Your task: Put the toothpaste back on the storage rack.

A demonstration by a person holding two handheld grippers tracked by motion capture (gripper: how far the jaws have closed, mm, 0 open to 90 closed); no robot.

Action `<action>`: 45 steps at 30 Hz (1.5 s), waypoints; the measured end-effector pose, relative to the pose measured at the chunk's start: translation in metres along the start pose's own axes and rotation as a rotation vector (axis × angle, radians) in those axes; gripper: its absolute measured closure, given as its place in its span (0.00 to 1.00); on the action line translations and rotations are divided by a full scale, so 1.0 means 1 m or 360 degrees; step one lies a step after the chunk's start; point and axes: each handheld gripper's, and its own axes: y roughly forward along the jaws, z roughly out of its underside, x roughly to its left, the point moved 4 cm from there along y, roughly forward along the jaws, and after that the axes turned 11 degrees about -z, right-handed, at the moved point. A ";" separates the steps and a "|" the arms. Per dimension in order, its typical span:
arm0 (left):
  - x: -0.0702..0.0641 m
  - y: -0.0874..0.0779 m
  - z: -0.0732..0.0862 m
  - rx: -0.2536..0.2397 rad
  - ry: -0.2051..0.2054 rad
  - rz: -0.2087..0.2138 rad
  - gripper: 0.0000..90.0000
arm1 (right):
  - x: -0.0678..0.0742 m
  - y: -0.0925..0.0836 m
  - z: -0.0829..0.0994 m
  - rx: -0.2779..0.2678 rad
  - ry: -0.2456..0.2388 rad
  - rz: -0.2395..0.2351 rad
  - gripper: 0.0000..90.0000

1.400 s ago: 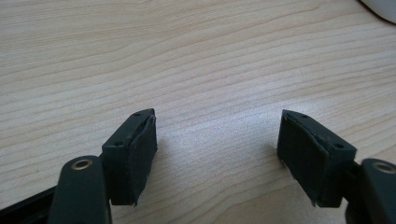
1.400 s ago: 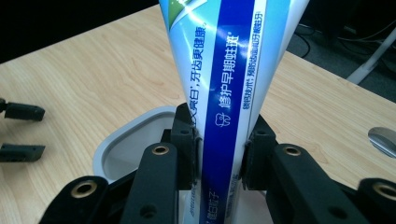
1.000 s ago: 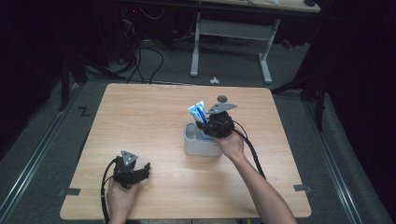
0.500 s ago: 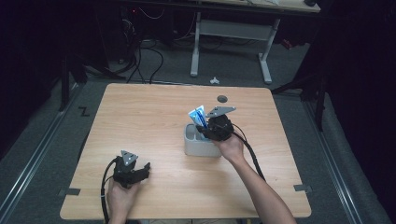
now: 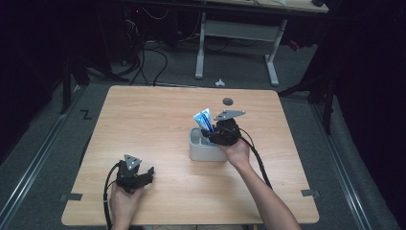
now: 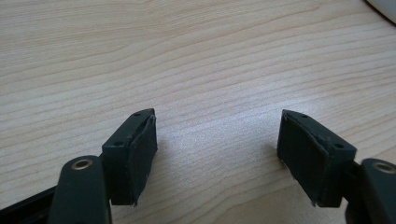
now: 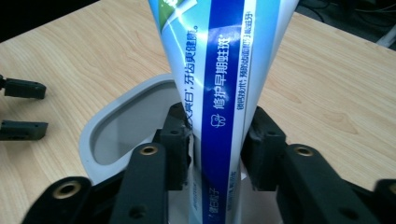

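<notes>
Right hand-held gripper [image 7: 215,154] over holder [image 7: 116,126] — jaws just opening beside upright toothpaste tube [image 7: 224,70].

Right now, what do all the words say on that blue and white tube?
toothpaste tube, white side: "牙齿更健康" is about what the slanted line reads; the last characters are unsure.
toothpaste tube, blue stripe: "修护早期蛀斑", beside a small tooth sign.
toothpaste tube, thin line right of the stripe: too small to read.
toothpaste tube, low on the stripe: blurred, unreadable.
grey holder and table: no words.
</notes>
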 end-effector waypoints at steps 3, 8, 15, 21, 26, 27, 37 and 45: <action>0.000 0.000 0.000 0.0001 0.0000 0.0001 0.32 | 0.003 -0.001 -0.001 -0.0011 -0.0012 0.0011 0.60; 0.000 0.000 0.000 0.0001 -0.0001 0.0000 0.32 | 0.006 -0.003 -0.002 -0.0014 -0.0023 0.0027 0.58; 0.000 0.000 0.000 0.0001 -0.0004 0.0003 0.33 | 0.005 -0.014 -0.004 -0.0051 -0.0005 0.0006 0.53; 0.000 0.000 0.000 0.0001 -0.0004 0.0003 0.33 | 0.002 -0.026 -0.005 -0.0106 0.0025 0.0013 0.52; 0.000 0.000 0.000 0.0001 -0.0004 0.0003 0.33 | 0.000 -0.034 -0.005 -0.0139 0.0027 0.0019 0.52; 0.000 0.000 0.000 0.0001 -0.0004 0.0003 0.33 | 0.000 -0.036 -0.005 -0.0150 0.0026 0.0018 0.52; 0.000 0.000 0.000 0.0004 -0.0004 0.0005 0.33 | 0.000 -0.048 -0.008 -0.0208 0.0035 0.0011 0.52; 0.000 0.000 0.000 0.0001 -0.0005 0.0002 0.33 | -0.001 -0.052 -0.007 -0.0213 0.0032 0.0009 0.54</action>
